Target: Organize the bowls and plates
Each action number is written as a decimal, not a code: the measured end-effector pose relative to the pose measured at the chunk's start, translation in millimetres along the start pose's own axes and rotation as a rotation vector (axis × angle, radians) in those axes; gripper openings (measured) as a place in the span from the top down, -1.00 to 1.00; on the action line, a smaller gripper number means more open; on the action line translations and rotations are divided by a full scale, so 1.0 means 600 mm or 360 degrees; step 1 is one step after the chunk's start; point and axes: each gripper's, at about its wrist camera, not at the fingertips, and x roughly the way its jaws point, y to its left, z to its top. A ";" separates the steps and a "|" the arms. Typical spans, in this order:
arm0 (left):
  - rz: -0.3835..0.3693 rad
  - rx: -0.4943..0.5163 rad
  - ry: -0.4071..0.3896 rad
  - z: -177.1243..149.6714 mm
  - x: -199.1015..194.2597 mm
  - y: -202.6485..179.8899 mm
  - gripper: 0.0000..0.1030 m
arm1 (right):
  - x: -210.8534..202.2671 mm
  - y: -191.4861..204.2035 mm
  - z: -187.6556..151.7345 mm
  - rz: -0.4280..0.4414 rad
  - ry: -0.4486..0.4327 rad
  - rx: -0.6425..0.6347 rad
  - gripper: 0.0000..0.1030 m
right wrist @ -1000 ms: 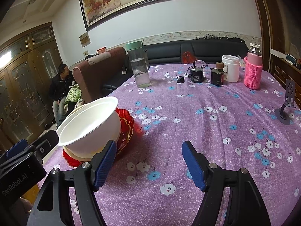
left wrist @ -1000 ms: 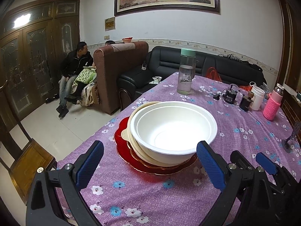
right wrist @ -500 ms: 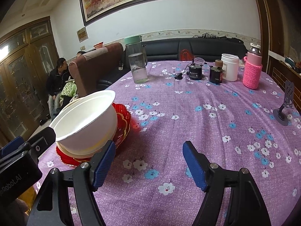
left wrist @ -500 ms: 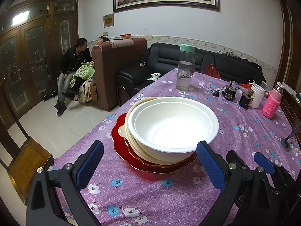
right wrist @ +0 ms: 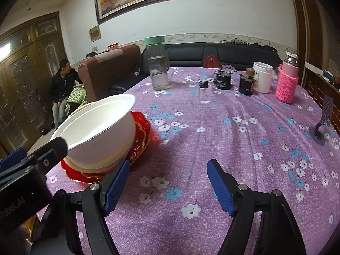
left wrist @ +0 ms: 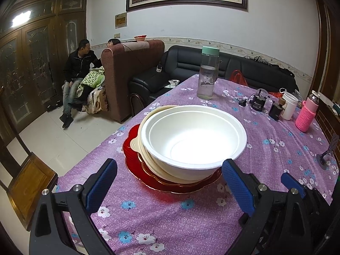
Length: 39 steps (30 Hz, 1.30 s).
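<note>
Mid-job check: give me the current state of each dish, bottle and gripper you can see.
white bowl: upright, empty, topmost of the stack
cream plate: under the bowl
red plate: bottom of stack, on the tablecloth
water bottle: upright, capped, partly filled
pink-sleeved bottle: upright
white jar: upright, lid on
left gripper: open, holding nothing
right gripper: open, holding nothing

The left tool [left wrist: 169, 186] was held low over the tabletop [left wrist: 191, 223], its two blue-padded fingers [left wrist: 101, 184] spread wide with nothing gripped between them. The right tool [right wrist: 169, 183] was held just beside it, likewise spread wide and empty, pointed forward along the tabletop.
</note>
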 end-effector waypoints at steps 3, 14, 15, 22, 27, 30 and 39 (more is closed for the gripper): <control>-0.0003 -0.0005 -0.0002 0.000 0.000 0.000 -0.92 | 0.002 0.005 -0.002 0.0003 0.0010 -0.0016 -0.56; 0.0034 -0.0013 -0.0090 -0.009 -0.014 -0.002 -0.92 | 0.002 0.020 -0.007 0.0017 0.0009 -0.0057 -0.56; 0.0047 -0.0012 -0.0126 -0.010 -0.021 -0.003 -0.92 | 0.001 0.022 -0.007 0.0022 0.0007 -0.0065 -0.57; 0.0103 -0.0049 -0.0334 -0.009 -0.067 -0.007 -1.00 | -0.006 0.028 -0.005 0.0041 -0.0011 -0.0079 -0.60; 0.0130 -0.0047 -0.0292 -0.009 -0.064 -0.003 -1.00 | -0.010 0.034 -0.003 0.0068 -0.0028 -0.0094 -0.60; 0.0071 -0.0046 -0.0185 -0.007 -0.047 0.004 -1.00 | -0.011 0.043 -0.003 0.0112 -0.0023 -0.0107 -0.61; 0.0122 -0.0072 -0.0135 -0.010 -0.032 0.022 -1.00 | -0.005 0.069 0.000 0.0168 -0.0013 -0.0179 -0.62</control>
